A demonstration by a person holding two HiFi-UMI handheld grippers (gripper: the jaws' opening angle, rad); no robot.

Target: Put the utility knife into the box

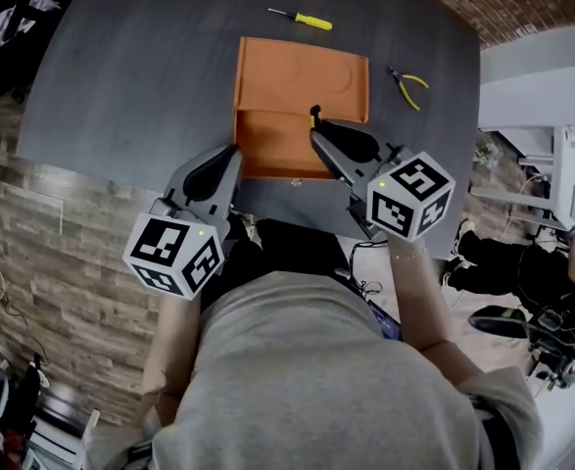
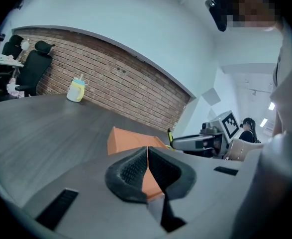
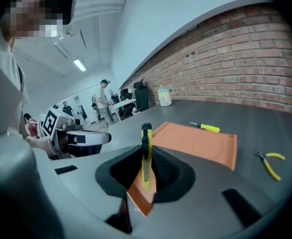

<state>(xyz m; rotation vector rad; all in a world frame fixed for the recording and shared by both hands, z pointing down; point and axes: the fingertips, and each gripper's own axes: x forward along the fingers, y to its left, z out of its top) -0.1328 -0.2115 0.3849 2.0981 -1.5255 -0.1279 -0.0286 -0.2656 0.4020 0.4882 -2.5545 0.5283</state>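
Observation:
The yellow and black utility knife (image 3: 146,156) stands on edge between the pads of my right gripper (image 3: 146,168), which is shut on it. In the head view the knife's tip (image 1: 314,115) pokes out past the right gripper (image 1: 317,133) over the near part of the open orange box (image 1: 302,81). The box lies flat on the dark table, its lid part on the far side (image 3: 200,144). My left gripper (image 1: 235,151) hangs at the box's near left corner, jaws shut (image 2: 147,156) with nothing between them. From the left gripper view, the box (image 2: 128,139) lies just ahead.
A yellow screwdriver (image 1: 303,19) lies beyond the box, and yellow-handled pliers (image 1: 407,87) lie to its right. A pale yellow cup (image 2: 76,89) stands far off on the table by the brick wall. The table's near edge (image 1: 297,204) runs just under both grippers. People stand in the background.

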